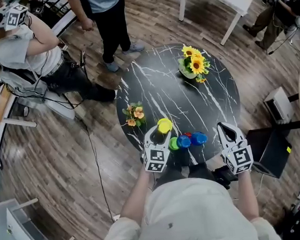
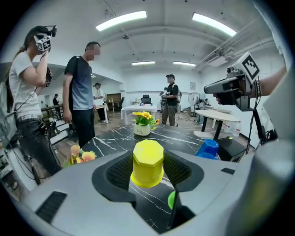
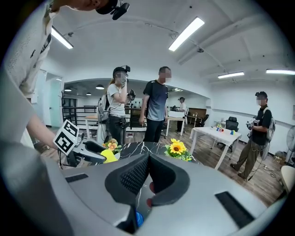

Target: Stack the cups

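Upside-down yellow plastic cup (image 2: 147, 163) is gripped between the pads of the left claw (image 1: 160, 133), apparently clear of the round black marble desk (image 1: 190, 103). A green cup (image 1: 173, 143), a blue cup (image 1: 183, 141) and a second blue cup (image 1: 198, 137) are seen side by side, seemingly unstacked. The right claw (image 3: 147, 173) is closed on nothing. Stacking is judged barely begun.

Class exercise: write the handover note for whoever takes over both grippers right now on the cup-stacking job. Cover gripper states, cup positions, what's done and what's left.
Left gripper: shut on the yellow cup, held upside down above the table.
Right gripper: shut, empty, at the table's near edge.
On the table, near edge, in a row: green cup, blue cup, second blue cup; a red cup peeks out behind them.
Done: yellow cup picked up.
Left: probably place it on another cup, then stack the rest.
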The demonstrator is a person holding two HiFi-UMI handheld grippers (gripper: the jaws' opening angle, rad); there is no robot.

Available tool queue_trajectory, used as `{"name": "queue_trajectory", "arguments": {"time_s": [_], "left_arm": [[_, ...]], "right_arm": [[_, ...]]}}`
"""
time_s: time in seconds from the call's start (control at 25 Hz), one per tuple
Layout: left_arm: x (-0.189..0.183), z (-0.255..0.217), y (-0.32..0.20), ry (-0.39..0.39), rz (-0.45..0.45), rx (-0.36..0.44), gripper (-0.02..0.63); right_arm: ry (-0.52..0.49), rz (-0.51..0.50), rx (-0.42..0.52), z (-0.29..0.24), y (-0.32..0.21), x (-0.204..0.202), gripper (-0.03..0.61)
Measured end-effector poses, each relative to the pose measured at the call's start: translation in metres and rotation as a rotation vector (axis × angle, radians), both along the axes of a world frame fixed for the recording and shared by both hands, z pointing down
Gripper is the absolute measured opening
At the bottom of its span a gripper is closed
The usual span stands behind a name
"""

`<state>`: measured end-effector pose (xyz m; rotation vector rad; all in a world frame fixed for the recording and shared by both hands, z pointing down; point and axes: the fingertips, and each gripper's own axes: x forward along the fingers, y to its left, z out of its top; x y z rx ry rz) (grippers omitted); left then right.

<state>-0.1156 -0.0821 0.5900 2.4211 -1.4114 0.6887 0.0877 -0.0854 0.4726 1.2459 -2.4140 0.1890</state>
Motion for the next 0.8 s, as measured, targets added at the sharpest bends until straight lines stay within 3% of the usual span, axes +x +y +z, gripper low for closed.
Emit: {"name": "queue_trajectory", "arguments": {"time_s": [0.48, 0.8], "left_arm": [[0.034, -0.077, 0.051, 0.074, 0.024, 0.045, 0.229], [0.062, -0.099, 0.069, 0.090, 0.034, 0.062, 0.229]], "right_arm": [[-0.077, 0.004, 0.054, -0.020, 0.008, 0.010, 0.009], [-0.094, -0.020, 0.081, -0.027, 0.006, 0.018, 0.009]]}}
